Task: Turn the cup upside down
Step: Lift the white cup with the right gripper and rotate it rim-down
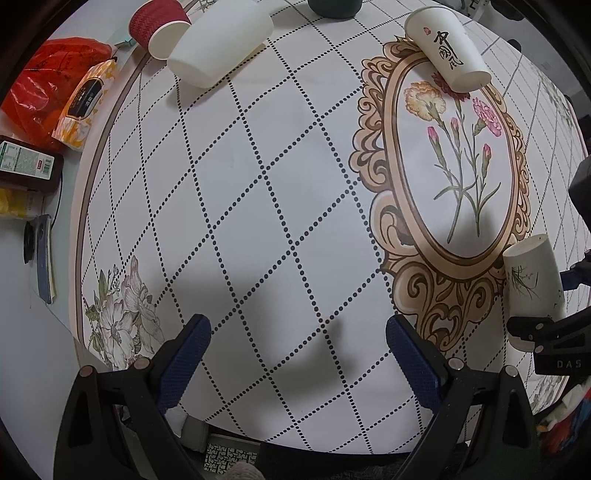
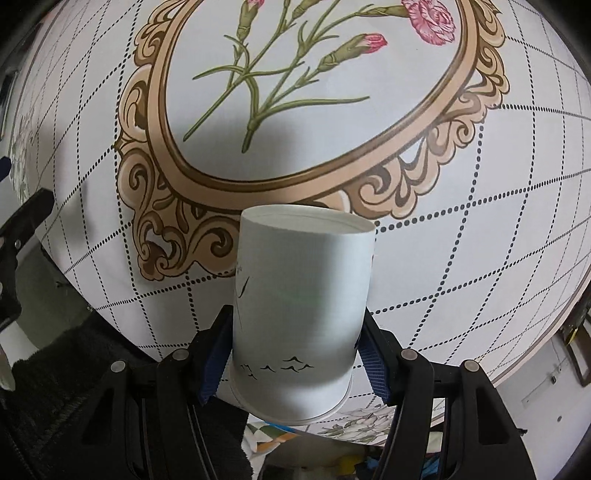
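My right gripper [image 2: 295, 332] is shut on a white paper cup [image 2: 299, 314] printed with small black birds. The cup is held above the table's near edge, its closed base pointing away from me and its rolled rim toward me. The same cup shows in the left wrist view [image 1: 533, 291], at the right edge, held by the right gripper's black frame. My left gripper [image 1: 297, 339] is open and empty over the tablecloth near the front edge.
On the round flowered tablecloth [image 1: 280, 177] stand a white cup with black calligraphy [image 1: 448, 50], a plain white cup [image 1: 221, 42] and a red ribbed cup [image 1: 157, 24], all rim down. A tissue pack [image 1: 85, 103], red bag [image 1: 44, 85] and dark box [image 1: 27, 162] lie left.
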Tool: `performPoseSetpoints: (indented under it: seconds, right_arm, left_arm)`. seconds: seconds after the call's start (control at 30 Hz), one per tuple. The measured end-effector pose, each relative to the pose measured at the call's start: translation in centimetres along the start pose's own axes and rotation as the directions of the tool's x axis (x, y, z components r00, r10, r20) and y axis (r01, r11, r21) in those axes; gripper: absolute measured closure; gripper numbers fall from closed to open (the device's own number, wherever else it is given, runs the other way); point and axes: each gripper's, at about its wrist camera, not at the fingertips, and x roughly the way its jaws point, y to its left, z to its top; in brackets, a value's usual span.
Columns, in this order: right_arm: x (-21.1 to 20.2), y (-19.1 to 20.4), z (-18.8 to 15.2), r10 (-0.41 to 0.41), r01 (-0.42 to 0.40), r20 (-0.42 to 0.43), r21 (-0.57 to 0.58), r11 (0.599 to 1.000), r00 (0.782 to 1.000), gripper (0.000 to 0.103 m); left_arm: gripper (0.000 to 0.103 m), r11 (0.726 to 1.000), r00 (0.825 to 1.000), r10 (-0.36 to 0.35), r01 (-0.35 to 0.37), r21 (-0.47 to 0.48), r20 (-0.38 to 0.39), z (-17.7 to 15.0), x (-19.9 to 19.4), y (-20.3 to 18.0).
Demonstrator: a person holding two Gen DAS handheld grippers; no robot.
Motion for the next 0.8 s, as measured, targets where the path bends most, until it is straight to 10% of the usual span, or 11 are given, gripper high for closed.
performPoseSetpoints:
  seconds: [0.57,0.8]
  right_arm:
    - [0.4,-0.4,2.5,0.020,-0.019,-0.012,0.093,0.996,1.000,0.023]
    - [0.0,-1.2,3.0,0.038,-0.043,0.041,0.118,0.992,0.998,0.041]
  left_arm:
    - [0.006,1.000,1.000,-0.011,0.011,-0.018,-0.016,-0.3,0.2,-0.1]
    - [0.006,1.000,1.000,-0.008,0.007,-0.010,-0.017,-0.1,0.3,-0.5]
